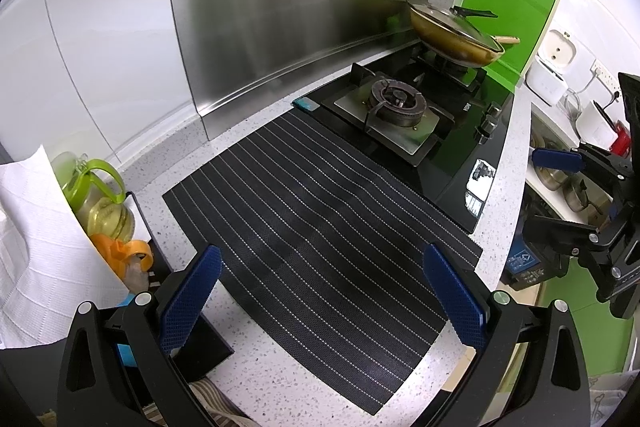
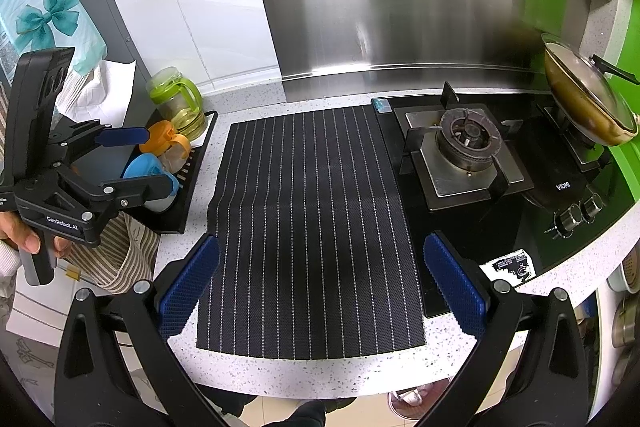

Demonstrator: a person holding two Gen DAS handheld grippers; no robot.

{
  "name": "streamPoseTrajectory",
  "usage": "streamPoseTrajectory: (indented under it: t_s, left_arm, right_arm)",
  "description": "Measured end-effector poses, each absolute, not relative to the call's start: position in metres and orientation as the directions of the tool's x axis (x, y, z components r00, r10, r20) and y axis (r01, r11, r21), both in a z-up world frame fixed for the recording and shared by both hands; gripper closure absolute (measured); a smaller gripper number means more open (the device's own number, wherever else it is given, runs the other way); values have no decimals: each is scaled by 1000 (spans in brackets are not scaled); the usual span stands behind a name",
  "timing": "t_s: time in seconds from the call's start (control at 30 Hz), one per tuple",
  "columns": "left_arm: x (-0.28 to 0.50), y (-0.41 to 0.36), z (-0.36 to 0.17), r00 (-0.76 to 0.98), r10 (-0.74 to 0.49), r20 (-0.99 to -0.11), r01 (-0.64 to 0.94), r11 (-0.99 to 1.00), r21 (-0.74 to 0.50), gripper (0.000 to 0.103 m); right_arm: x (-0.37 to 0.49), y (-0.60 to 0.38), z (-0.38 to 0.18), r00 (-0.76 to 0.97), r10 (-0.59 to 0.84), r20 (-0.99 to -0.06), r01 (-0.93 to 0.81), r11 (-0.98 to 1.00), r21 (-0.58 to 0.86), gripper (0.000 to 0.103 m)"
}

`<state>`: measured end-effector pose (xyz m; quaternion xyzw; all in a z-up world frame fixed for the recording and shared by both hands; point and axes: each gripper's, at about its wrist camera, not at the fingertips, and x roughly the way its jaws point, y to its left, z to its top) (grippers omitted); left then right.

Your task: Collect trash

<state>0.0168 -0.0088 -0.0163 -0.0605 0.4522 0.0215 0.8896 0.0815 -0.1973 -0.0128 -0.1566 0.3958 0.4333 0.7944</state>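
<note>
Honestly there isn't much obvious trash in sight here. The closest candidate is the small teal packet (image 2: 380, 104) lying flat on the counter (image 2: 260, 371), straight ahead of the right claw (image 2: 322, 281), at the far edge of the striped mat (image 2: 312, 227) where it meets the gas stove (image 2: 468, 151). It's too small to say what it really is, but it looks thin and light, probably a bit crinkly, so pinching an edge seems better than pressing down on it. In the left view the same packet (image 1: 305, 104) sits ahead of the left claw (image 1: 320, 285), well beyond it. Both claws are spread wide and hold nothing, hovering over the near end of the mat without touching it. Off to the left claw's left there's a black tray (image 1: 144, 215) with a green-lidded jar (image 1: 102, 195) and a paper towel (image 1: 36, 247), which don't look like trash.
</note>
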Motion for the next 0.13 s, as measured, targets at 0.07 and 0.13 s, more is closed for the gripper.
streamPoseTrajectory:
  t_s: [0.07,0.13]
  left_arm:
    - [18,-9,-16,589,-11,-808,-95,992,-82,6]
    - [19,-9,-15,590,-11,-808,-97,992,-84,6]
  right_arm:
    - [81,-197,-12,312,565,-764,-813,575,93,3]
    - [81,-197,-12,311,566,-764,-812,576,95,3]
